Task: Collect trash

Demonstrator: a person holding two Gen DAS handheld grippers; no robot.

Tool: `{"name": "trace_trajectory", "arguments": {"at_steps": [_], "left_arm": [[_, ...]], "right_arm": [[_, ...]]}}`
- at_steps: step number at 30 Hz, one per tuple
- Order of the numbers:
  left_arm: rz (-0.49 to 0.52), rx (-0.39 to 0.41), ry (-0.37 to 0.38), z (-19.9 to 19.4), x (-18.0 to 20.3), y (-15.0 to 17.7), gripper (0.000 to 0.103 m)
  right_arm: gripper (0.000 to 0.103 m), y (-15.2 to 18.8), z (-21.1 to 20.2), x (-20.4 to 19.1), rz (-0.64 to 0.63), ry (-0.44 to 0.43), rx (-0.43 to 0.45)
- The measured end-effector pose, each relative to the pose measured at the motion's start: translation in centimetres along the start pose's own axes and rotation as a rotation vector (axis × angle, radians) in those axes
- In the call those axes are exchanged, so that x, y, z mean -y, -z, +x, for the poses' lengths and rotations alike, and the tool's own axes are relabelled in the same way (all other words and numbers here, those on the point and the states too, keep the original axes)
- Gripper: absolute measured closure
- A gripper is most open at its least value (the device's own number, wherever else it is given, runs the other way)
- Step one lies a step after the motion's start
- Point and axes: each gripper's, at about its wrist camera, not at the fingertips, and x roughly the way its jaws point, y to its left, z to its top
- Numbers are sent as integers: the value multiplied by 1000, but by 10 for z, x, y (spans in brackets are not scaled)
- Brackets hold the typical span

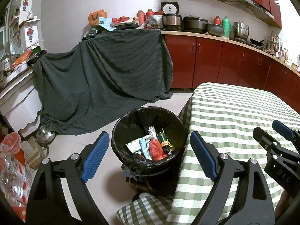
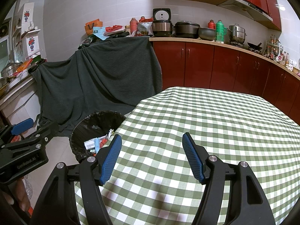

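A black bin [image 1: 120, 131] lined with a black bag stands on the floor by the table's left edge. Inside lie a red bag [image 1: 156, 148], a small green bottle [image 1: 162, 139] and paper wrappers [image 1: 134, 146]. My left gripper [image 1: 150, 140] hovers over the bin, open, nothing between its blue pads. My right gripper [image 2: 151, 140] hangs open and empty above the green-checked tablecloth [image 2: 215, 127]. The bin [image 2: 78, 131] shows at the left of the right wrist view, with the left gripper [image 2: 22, 131] beside it. The right gripper's fingers [image 1: 283, 131] appear at the right edge of the left wrist view.
A dark grey cloth [image 1: 105, 75] drapes over furniture behind the bin. Red cabinets [image 1: 215, 61] carry a counter with pots and bottles. A kettle [image 1: 45, 134], clear plastic bottles [image 1: 11, 178] and a basket [image 1: 34, 155] sit on the floor at left.
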Motion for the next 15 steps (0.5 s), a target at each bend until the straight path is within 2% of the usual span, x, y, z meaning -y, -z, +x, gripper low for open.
{"name": "trace_trajectory", "arguments": {"at_steps": [8, 15], "left_arm": [[0, -5, -1, 1, -2, 3, 17], [-9, 5, -9, 1, -5, 5, 12]], "right_arm": [[38, 0, -1, -1, -3, -1, 1], [38, 0, -2, -4, -6, -1, 0]]}}
